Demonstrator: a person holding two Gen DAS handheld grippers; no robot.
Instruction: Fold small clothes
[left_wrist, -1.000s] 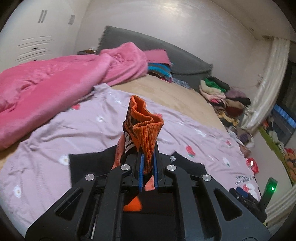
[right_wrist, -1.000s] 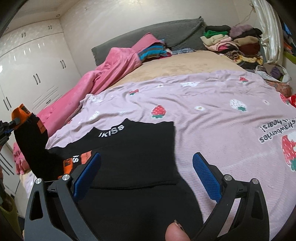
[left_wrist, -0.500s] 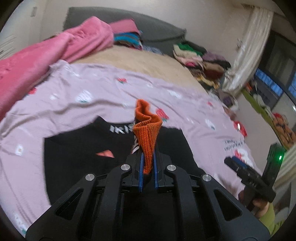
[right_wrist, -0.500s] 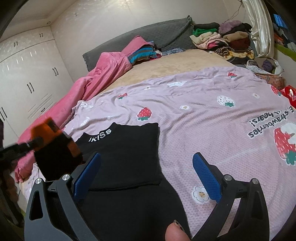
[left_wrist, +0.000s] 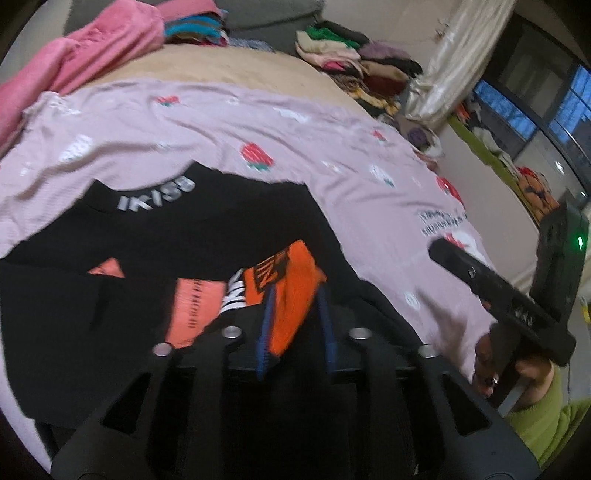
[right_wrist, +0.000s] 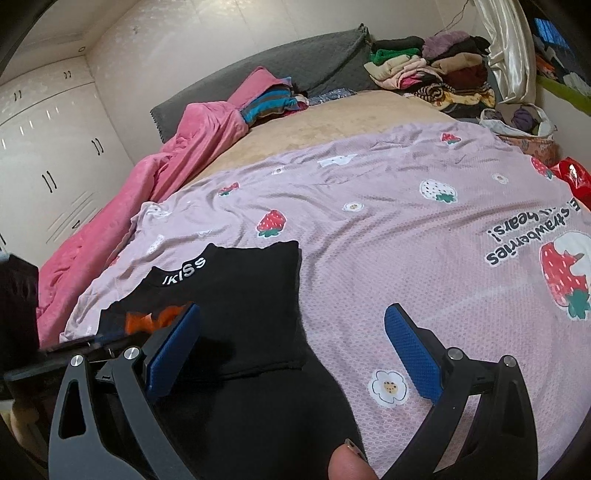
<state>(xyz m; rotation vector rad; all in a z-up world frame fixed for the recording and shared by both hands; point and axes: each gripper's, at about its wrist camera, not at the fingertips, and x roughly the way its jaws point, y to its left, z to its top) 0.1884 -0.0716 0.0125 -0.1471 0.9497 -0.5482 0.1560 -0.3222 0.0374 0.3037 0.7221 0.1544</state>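
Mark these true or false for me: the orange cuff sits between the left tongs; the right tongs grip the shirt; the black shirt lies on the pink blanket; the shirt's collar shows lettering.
1. Orange cuff sits between the left tongs: true; jaws opening.
2. Right tongs grip the black shirt: false; they stand open, empty.
3. Shirt lies on the pink blanket: false; it lies on the strawberry sheet.
4. Collar shows lettering: true.

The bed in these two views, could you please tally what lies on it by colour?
Black garment with orange cuff: 1
Pink blanket: 1
Lilac strawberry sheet: 1
Mixed-colour clothes piles: 2
Total: 5
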